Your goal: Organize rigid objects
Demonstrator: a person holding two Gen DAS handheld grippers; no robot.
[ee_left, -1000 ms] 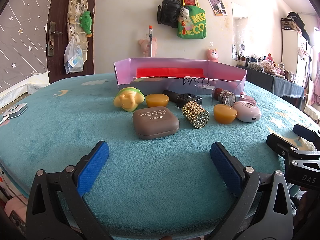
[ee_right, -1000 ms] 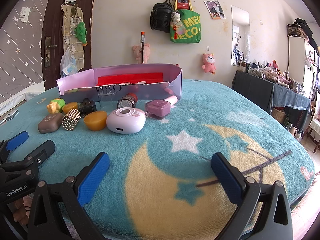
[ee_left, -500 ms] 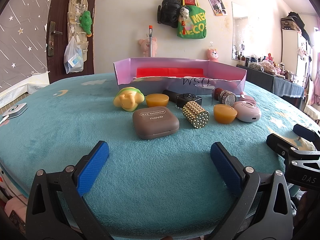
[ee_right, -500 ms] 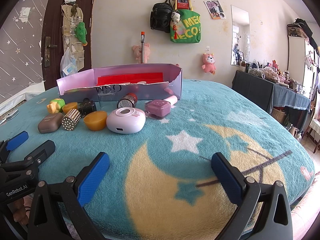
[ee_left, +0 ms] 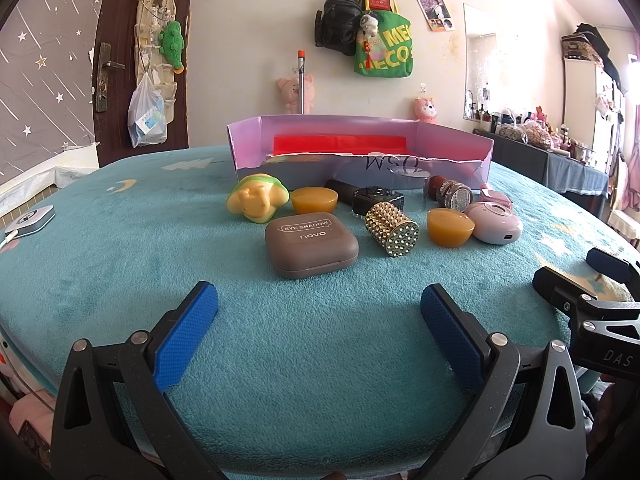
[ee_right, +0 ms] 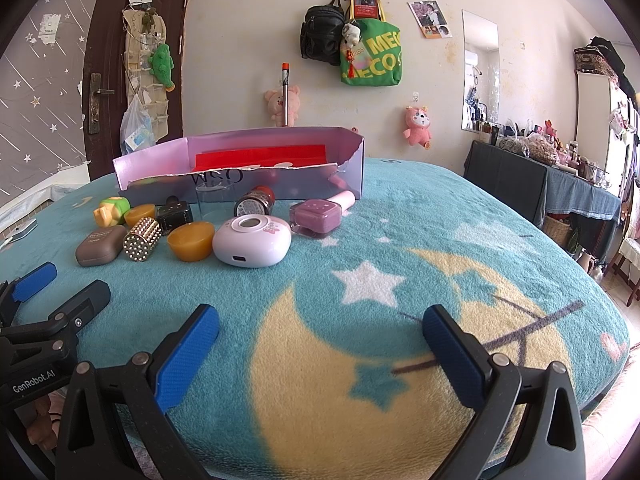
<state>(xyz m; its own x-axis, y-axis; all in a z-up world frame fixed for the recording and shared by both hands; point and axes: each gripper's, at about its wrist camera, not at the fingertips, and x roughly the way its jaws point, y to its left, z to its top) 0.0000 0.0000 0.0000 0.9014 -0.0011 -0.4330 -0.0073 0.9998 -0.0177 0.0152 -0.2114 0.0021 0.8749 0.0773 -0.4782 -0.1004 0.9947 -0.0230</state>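
Eyeshadow case [ee_left: 311, 245] near purple box [ee_left: 360, 152], left gripper [ee_left: 319, 312] spread wide, empty

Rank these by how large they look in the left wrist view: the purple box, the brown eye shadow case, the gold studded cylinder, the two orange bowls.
1. purple box
2. brown eye shadow case
3. gold studded cylinder
4. orange bowls: the right one looks slightly larger, but it lies nearer the camera, so I leave them unranked.
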